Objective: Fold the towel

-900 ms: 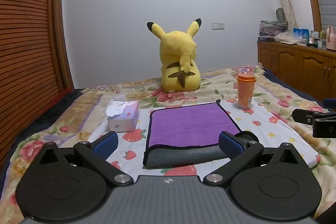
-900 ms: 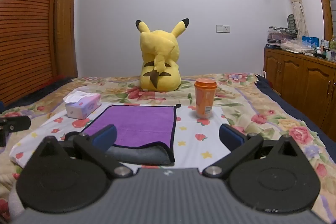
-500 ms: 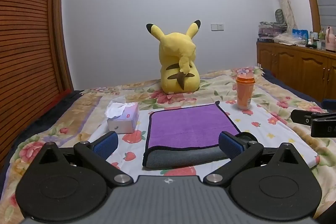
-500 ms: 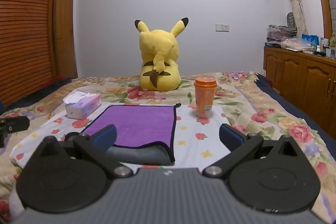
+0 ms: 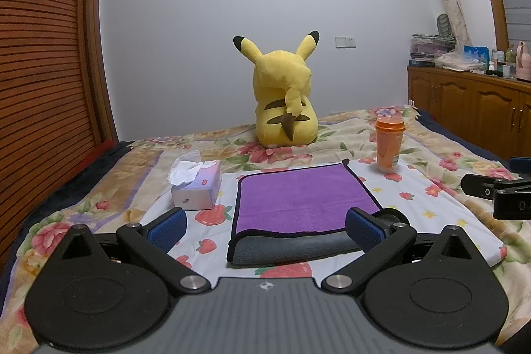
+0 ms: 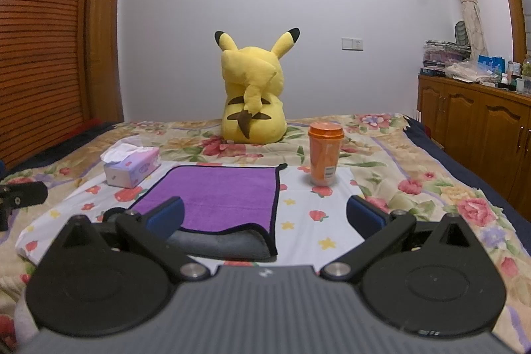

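We saw a tissue box (image 5: pixel 196 184) with a tissue poking out left of the purple towel (image 5: pixel 303 198), an orange cup (image 5: pixel 388 144) to its right, and a Pikachu plush (image 5: pixel 283 95) behind. The folded towel lay flat on the bedspread (image 5: pixel 431 188), grey fold nearest. Left gripper (image 5: pixel 265 229) and right gripper (image 6: pixel 265 216) hovered with jaws apart.

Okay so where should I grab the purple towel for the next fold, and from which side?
Grip the purple towel at its two near corners, one gripper each, coming in low from the near edge. That edge curls up, showing the grey underside, so a finger can probably slip under. Both the left gripper and right gripper are open.
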A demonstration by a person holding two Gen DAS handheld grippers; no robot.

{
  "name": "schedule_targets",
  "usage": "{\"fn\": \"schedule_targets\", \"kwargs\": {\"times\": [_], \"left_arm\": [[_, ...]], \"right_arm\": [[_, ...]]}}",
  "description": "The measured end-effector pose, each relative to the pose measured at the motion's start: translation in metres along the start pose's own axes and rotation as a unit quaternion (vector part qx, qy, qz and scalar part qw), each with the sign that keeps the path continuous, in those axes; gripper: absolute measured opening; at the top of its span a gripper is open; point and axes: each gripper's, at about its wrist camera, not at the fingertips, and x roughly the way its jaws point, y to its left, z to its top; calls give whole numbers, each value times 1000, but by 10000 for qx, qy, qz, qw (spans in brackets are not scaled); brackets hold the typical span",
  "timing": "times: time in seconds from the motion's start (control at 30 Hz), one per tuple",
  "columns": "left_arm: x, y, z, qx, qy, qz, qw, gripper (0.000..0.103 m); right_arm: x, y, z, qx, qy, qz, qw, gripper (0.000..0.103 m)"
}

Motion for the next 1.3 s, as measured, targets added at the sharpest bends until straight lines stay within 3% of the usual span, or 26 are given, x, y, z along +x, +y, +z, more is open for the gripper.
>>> {"fn": "schedule_targets", "kwargs": {"times": [1.3], "left_arm": [[2, 4, -1, 2, 8, -1, 10000, 103]], "right_arm": [[0, 1, 1, -6, -1, -4, 10000, 103]]}}
